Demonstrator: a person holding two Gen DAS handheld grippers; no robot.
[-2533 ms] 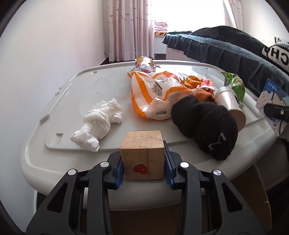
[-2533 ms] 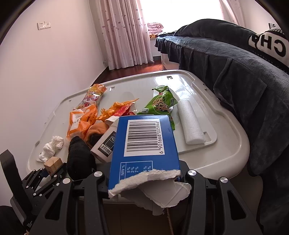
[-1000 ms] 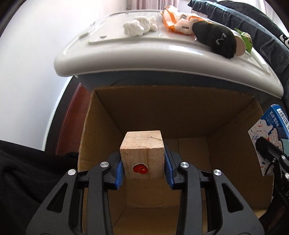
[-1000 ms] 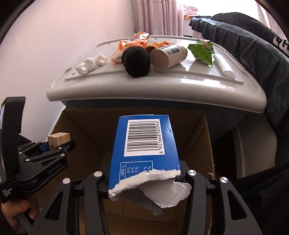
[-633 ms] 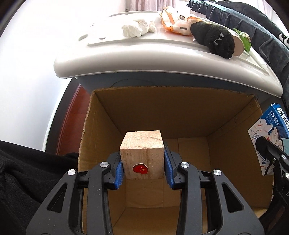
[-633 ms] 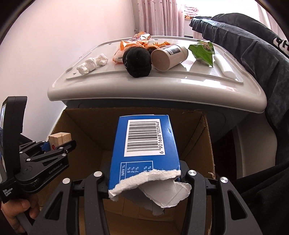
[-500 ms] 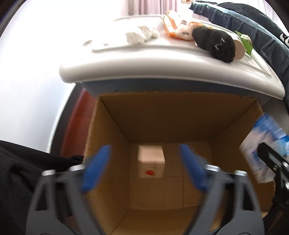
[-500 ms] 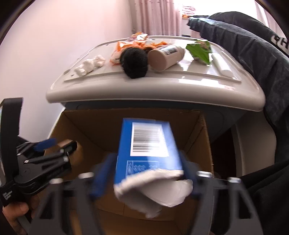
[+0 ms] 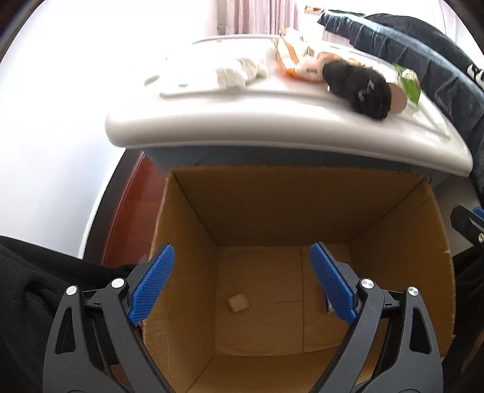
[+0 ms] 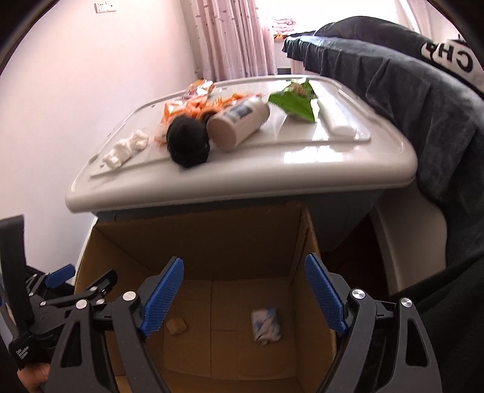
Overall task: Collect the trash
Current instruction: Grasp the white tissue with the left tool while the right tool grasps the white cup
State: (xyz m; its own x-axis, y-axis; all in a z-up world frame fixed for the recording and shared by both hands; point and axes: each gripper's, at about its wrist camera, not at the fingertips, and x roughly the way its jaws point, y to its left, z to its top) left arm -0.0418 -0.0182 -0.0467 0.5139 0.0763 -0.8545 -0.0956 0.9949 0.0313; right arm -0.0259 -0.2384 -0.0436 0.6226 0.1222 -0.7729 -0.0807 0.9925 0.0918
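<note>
Both claws, left (image 9: 240,282) and right (image 10: 243,294), hang spread wide and empty over the box (image 10: 208,238) at the bottom of frame, block (image 9: 238,303) and carton (image 10: 266,326) on its floor (rest of the trash waits on the surface (image 10: 302,160) up top).

We're looking into a home bedroom: pink curtains (image 10: 239,39) are hanging at a bright far window, a dark blanket (image 10: 408,99) is draping a bed on the right, a wall switch (image 10: 105,6) is showing far left.
</note>
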